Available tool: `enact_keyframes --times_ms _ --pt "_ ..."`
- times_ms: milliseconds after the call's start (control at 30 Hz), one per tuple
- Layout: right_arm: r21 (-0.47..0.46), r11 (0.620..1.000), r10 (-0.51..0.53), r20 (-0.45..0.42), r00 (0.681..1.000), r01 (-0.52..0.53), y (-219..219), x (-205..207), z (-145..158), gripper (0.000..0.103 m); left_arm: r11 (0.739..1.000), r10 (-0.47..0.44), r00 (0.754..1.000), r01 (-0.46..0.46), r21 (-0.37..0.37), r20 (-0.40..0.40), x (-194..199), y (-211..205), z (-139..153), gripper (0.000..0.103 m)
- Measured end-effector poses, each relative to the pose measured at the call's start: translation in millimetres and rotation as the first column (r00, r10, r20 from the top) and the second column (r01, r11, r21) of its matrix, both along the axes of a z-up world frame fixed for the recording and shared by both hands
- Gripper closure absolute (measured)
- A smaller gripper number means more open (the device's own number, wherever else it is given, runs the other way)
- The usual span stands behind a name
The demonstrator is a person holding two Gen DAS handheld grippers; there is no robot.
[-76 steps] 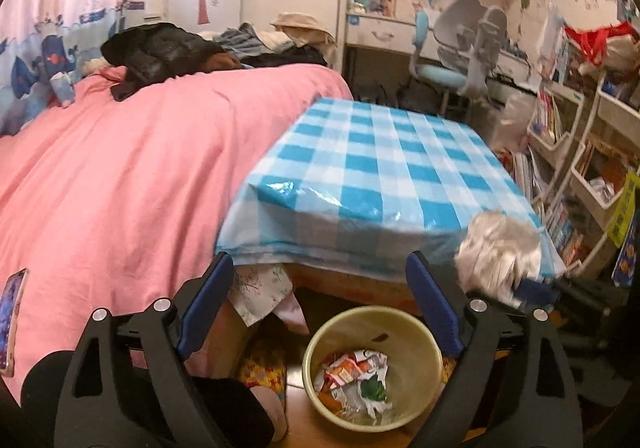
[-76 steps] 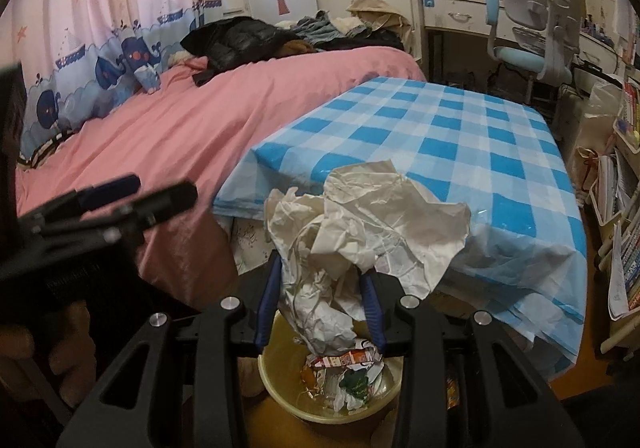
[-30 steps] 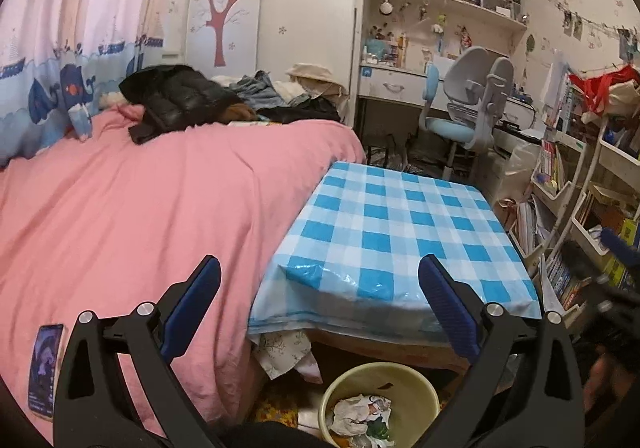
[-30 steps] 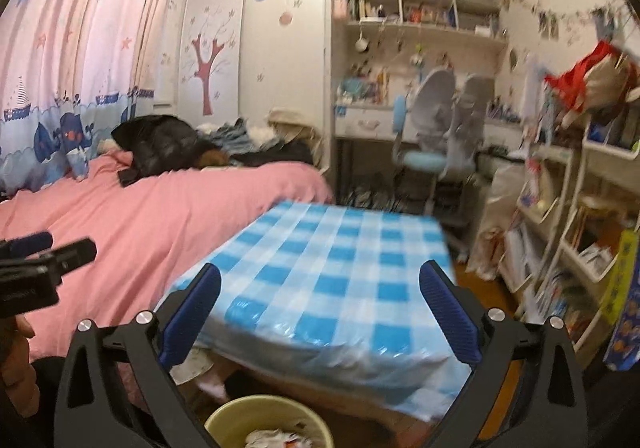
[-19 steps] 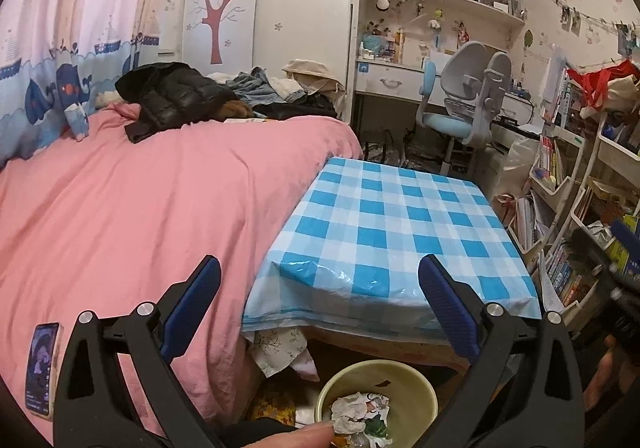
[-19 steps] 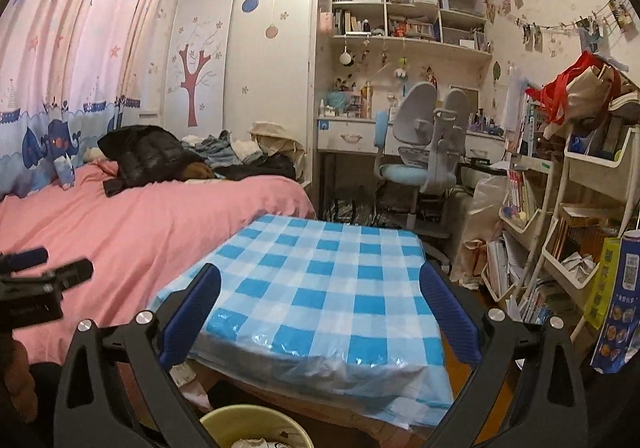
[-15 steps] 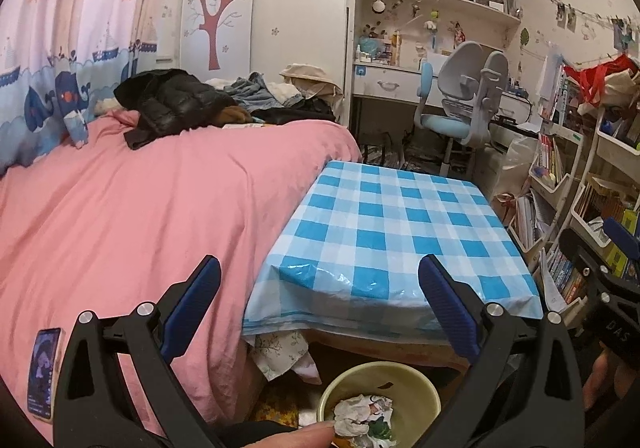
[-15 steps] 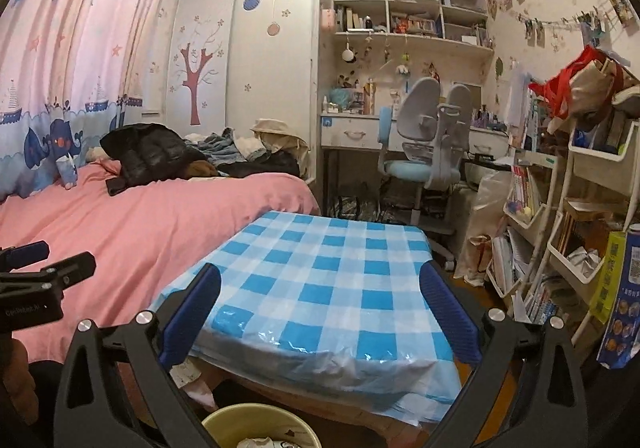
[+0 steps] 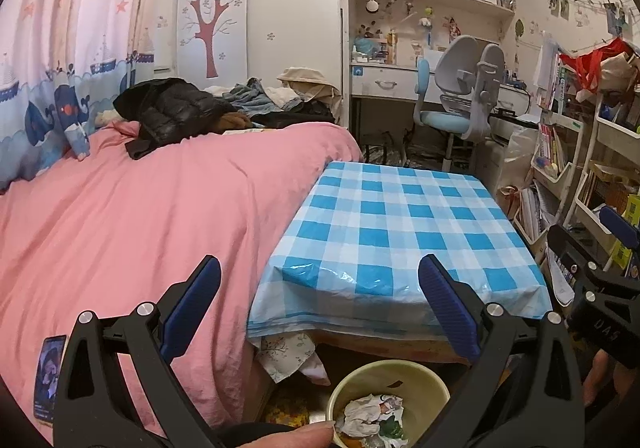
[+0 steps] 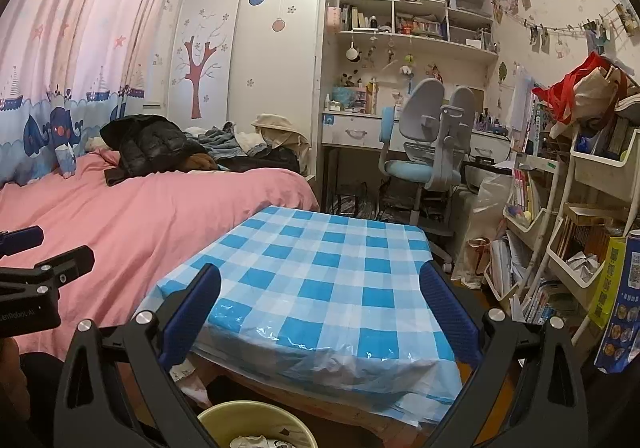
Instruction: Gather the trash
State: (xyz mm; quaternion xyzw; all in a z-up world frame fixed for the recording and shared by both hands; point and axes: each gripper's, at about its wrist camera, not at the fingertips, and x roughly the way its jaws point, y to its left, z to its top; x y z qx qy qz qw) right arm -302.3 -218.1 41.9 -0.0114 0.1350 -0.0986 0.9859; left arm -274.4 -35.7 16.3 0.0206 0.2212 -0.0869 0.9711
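You're holding both the left gripper (image 9: 318, 302) and right gripper (image 10: 319, 302) wide open and empty, with the bin (image 9: 390, 374) sitting at 6 o'clock, nearer your left.

A glossy, smooth plastic tablecloth (image 9: 404, 224) in blue check shines at its near edge. Left of it the pink bedspread (image 9: 132, 216) is soft matt cloth. Below, crumpled paper (image 9: 366, 414) fills a smooth plastic bin (image 9: 432, 380).
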Motion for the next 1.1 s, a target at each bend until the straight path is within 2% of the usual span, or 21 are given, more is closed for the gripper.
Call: enact_keyframes --times_ms 1100 --pt "0.000 1.000 -0.025 -0.018 1.000 0.025 -6.3 -1.9 -3.3 0.008 1.000 0.001 1.000 -0.001 -0.009 -0.003 -0.2 5.3 -0.8 0.008"
